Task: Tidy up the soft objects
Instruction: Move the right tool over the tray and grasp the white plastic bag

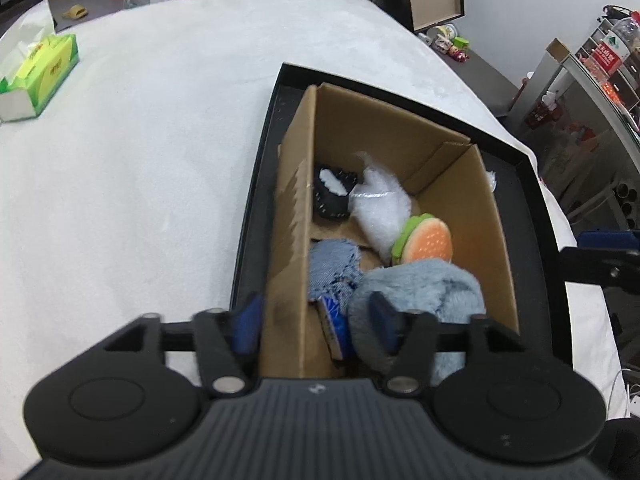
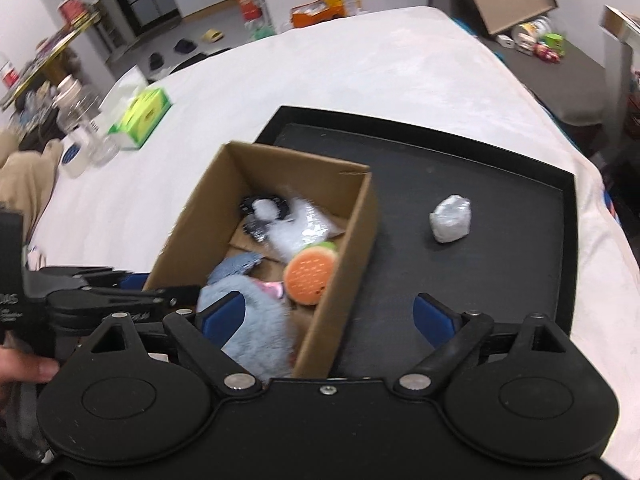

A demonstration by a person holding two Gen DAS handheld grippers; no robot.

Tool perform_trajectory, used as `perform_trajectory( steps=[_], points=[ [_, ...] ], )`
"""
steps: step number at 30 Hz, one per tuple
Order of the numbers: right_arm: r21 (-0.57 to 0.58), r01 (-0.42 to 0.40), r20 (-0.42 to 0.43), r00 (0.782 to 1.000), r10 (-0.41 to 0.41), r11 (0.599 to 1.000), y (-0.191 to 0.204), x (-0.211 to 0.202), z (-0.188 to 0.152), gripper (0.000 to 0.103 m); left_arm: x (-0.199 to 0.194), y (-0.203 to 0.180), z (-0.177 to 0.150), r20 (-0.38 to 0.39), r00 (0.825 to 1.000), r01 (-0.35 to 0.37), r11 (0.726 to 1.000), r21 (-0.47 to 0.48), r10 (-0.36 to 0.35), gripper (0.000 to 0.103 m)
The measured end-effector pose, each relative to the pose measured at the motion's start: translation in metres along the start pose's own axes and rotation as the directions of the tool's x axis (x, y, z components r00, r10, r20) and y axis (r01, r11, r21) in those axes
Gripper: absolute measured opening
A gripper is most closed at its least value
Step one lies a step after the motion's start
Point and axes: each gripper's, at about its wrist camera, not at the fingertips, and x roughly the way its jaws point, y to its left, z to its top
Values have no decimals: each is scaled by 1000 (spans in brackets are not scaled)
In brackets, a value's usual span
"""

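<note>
We hold a gripper in each hand over a cardboard box [image 1: 452, 184] that sits at the left side of a black tray [image 2: 500, 184]. The tray lies on a white table [image 1: 140, 160].

Our left gripper [image 1: 316, 320] is spread apart. One finger is outside the box's left wall and the other is inside by the fluffy blue toy [image 1: 424, 284]. It pinches nothing.

Our right gripper [image 2: 328, 316] is spread wide and holds nothing.

In the box we see the fluffy blue toy, a burger toy [image 1: 428, 240], a piece of jeans cloth [image 1: 334, 264], a white bag [image 1: 380, 204] and a black thing [image 1: 332, 192].

A small silver bundle [image 2: 450, 218] lies alone on the tray, to the right of the box.

A green tissue box [image 1: 40, 72] rests near the table's far left edge.
</note>
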Motion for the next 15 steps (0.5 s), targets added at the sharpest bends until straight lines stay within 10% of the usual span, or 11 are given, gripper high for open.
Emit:
perform_trajectory(
  steps=[15],
  points=[
    [157,67,100,992,-83,985,-62,18,-3,93,1,-14,20,11,998,-63,998,-2,63,85]
  ],
)
